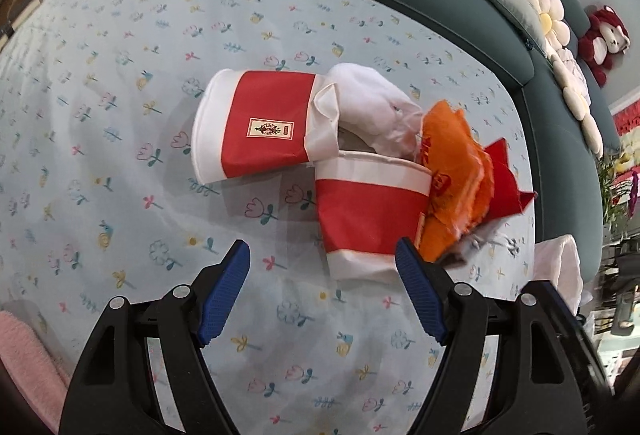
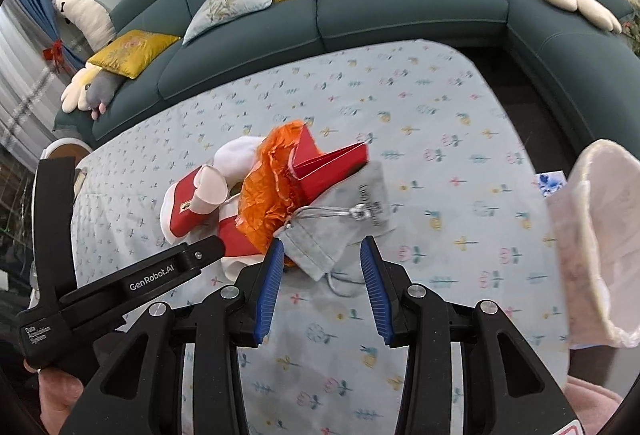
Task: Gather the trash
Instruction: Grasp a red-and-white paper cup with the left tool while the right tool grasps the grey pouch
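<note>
A desk [image 2: 480, 139] covered in a pale blue flowered cloth stands in front of a dark teal sofa [image 2: 400, 7]. A small heap of trash lies near the middle of the desk.

Two red-and-white paper cups make up the left of the heap. One paper cup [image 1: 256, 125] lies on its side. The second cup [image 1: 370, 211] sits just beside it, tilted, with its mouth open upward. Crumpled white tissue [image 1: 372, 103] spills between them. Against the second cup leans crinkled orange paper [image 2: 268, 191], and a folded red card [image 2: 332, 171] rests on that. A soft grey drawstring pouch [image 2: 328, 231] lies at the near edge of the heap, its cord trailing on the cloth.

The left hand-held gripper [image 1: 322, 263] has its jaws spread wide and holds nothing; the second cup's base lies just ahead, between the fingertips. The right hand-held gripper [image 2: 320, 255] is partly spread and empty, with the pouch's near corner between its tips, not pinched. A bin lined with a pale bag [image 2: 600, 235] stands at the desk's right edge.

Everything here looks light. The cups are thin and would likely crush under a hard squeeze, so a gentle hold across the rim or wall seems best. The pouch is limp cloth and should bunch easily; taking its gathered neck seems safest. The orange paper and tissue may slide off when the cup is lifted.
</note>
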The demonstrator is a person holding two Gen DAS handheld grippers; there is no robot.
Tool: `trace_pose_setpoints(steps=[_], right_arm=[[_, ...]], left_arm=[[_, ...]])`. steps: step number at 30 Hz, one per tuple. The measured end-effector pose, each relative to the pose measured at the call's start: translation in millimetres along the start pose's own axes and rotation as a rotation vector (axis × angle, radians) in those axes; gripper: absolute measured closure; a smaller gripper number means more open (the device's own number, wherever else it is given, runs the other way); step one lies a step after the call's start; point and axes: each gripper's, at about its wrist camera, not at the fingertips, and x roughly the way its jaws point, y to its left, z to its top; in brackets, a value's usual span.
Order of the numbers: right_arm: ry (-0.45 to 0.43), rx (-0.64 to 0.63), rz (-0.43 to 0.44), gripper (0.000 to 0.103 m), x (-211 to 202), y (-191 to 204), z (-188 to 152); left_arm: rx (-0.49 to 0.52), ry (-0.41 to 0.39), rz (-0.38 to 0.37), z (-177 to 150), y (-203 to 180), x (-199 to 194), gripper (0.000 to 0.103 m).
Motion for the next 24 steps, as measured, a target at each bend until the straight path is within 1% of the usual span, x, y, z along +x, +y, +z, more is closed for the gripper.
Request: trace_pose_setpoints(steps=[9,12,14,16,18,19,20,21,22,23,24], right_arm=[[0.045,0.057,0.026,0.063,34.7,1.9,8.1],[0.06,0.064,0.03,0.063,44.5,1.5,8.4],[0.068,0.068,0.034,0.063,50.3,0.7,7.4],[0.075,0.078,0.035,0.063,54.8,-4.4,6.9],[0.096,0.088,0.045,0.064,59.9,-8.3,4.7],[0.099,0.091,0.046,0.066,61.3,-10.2,3.3],[0.103,0.091,0.048,0.071,62.4,-11.0,2.2],[0.112,0.09,0.051,0.079,64.2,-13.2,0.0],[0.118,0.089,0.052,0.084,65.2,-14.1,-1.3],[0.124,0.088,0.052,0.092,66.4,-14.9,-2.8],[0.131,0.087,0.049,0.096,67.3,-16.2,-4.9]], left_arm=[[-0.04,0.071,-0.036,9.8,1.6,31.9,0.032],[-0.043,0.095,-0.047,11.2,0.0,41.2,0.035],[-0.037,0.103,-0.059,10.4,-2.2,45.5,0.041],[-0.045,0.109,-0.08,9.6,-2.8,47.7,0.042],[-0.032,0.108,-0.101,9.2,-5.8,47.7,0.05],[-0.03,0.111,-0.115,8.5,-6.6,48.1,0.055],[-0.026,0.119,-0.132,6.7,-8.0,48.9,0.059],[-0.022,0.124,-0.146,4.6,-10.0,49.1,0.062],[-0.015,0.127,-0.159,3.0,-12.2,49.0,0.065],[-0.004,0.12,-0.149,0.9,-15.4,47.9,0.065],[0.004,0.116,-0.144,1.1,-17.7,47.5,0.065]])
